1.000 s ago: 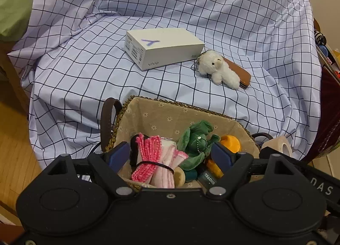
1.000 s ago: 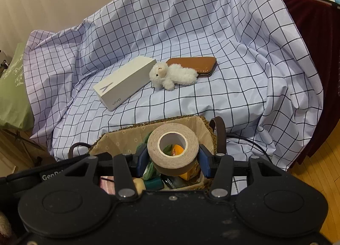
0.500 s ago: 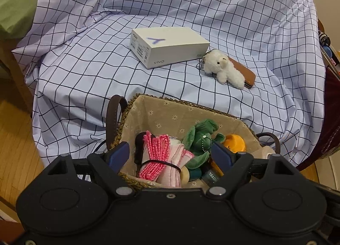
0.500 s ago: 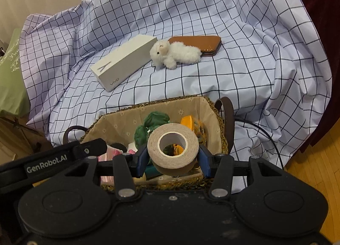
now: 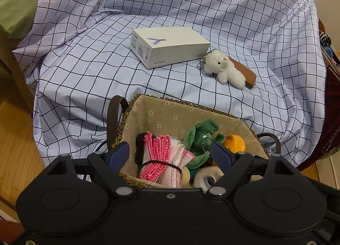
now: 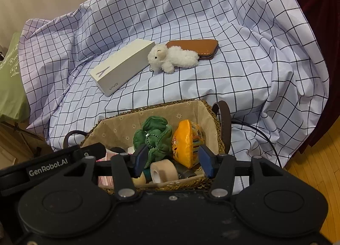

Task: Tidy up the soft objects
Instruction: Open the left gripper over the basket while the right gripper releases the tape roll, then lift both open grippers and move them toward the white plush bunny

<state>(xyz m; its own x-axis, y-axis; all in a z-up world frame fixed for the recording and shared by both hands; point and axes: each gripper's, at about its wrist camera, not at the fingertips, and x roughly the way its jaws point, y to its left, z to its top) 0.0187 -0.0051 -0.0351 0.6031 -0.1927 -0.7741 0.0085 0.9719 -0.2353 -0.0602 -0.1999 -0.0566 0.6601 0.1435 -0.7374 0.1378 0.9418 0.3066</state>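
Both tongs hang unclenched over my basket (image 6: 204,106), right tongs (image 6: 173,160) widening off the tape roll (image 6: 163,171), left tongs (image 5: 170,154) empty; a snagged green plush (image 6: 154,134) could lift out.

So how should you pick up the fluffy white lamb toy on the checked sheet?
Best guess: pinch the white lamb toy across its long, soft body, coming down from above. It lies flat on its side, head near the white box and back against the brown case, so the middle is the freest part.
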